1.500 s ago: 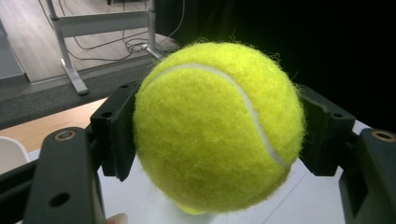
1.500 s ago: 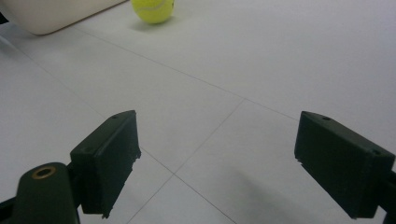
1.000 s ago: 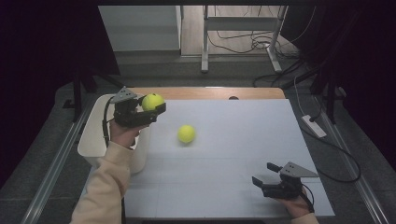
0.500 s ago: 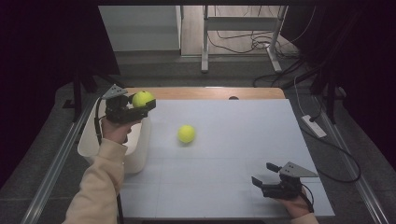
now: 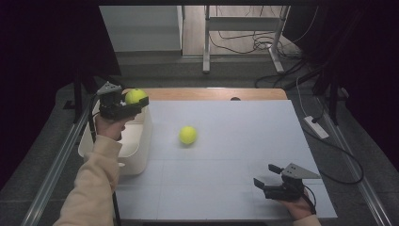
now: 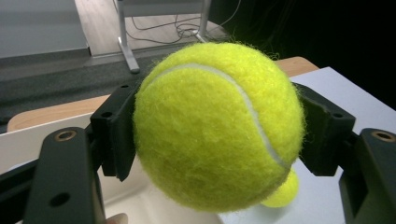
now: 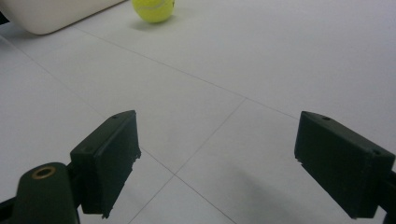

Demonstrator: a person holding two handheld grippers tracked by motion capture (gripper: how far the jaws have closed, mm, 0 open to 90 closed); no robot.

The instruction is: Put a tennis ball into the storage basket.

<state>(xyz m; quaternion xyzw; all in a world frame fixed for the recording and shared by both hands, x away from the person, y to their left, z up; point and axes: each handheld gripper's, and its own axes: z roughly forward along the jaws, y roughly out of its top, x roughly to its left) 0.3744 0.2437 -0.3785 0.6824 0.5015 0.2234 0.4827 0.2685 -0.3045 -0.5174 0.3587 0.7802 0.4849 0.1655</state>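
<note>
My left gripper (image 5: 134, 100) is shut on a yellow tennis ball (image 5: 135, 96) and holds it above the white bin (image 5: 141, 141) at the table's left edge. In the left gripper view the held tennis ball (image 6: 217, 123) sits squeezed between both black pads, with the bin's inside below it. A second tennis ball (image 5: 187, 135) lies loose on the white table, right of the bin; it also appears at the top of the right gripper view (image 7: 152, 9). My right gripper (image 5: 264, 177) rests open near the table's front right corner, nothing between its fingers (image 7: 109, 161).
The white table surface (image 5: 235, 141) has a wooden strip along its far edge. A metal stand and cables lie on the floor beyond the table. A white power strip (image 5: 316, 127) lies on the floor to the right.
My left gripper has carried the tennis ball leftward, from over the table beside the bin to above the bin. The loose ball and my right gripper have stayed put.
</note>
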